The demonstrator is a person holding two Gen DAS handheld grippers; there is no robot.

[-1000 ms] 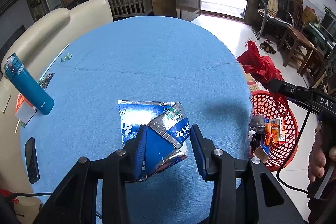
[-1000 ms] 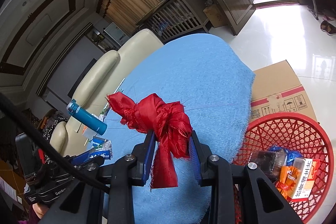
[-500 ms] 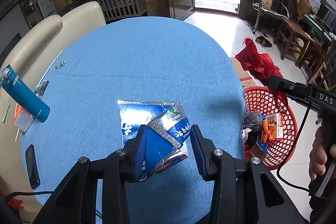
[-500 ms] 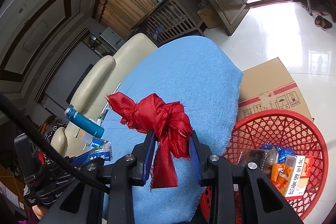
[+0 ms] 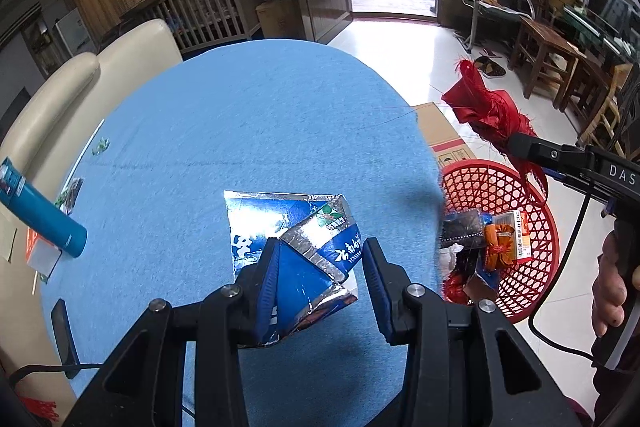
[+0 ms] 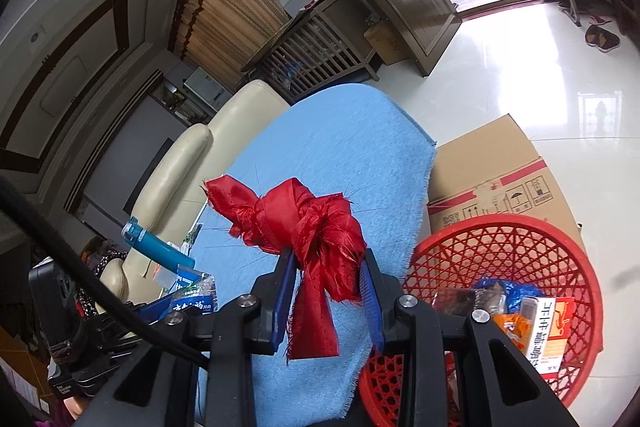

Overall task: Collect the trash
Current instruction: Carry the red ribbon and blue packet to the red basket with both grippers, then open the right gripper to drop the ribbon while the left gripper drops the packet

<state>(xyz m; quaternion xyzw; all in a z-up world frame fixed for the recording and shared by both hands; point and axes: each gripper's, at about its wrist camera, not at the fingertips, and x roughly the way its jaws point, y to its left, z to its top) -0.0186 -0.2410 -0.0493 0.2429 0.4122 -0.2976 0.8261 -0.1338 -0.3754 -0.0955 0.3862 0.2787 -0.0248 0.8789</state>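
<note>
My left gripper [image 5: 320, 279] clamps a flattened carton [image 5: 292, 251]; my right gripper [image 6: 328, 291] pinches a knotted red cloth [image 6: 304, 223] beside the basket [image 6: 500, 247].

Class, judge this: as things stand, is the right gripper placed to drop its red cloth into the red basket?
Probably yes. The right gripper, shut on the red cloth, hangs by the red basket rim, whose top is open; nothing lies between.

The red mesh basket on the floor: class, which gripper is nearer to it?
Right. The right gripper, shut on the red cloth, hangs beside the red mesh basket's rim. The left gripper, holding the flattened blue carton, is over the blue-covered table.
</note>
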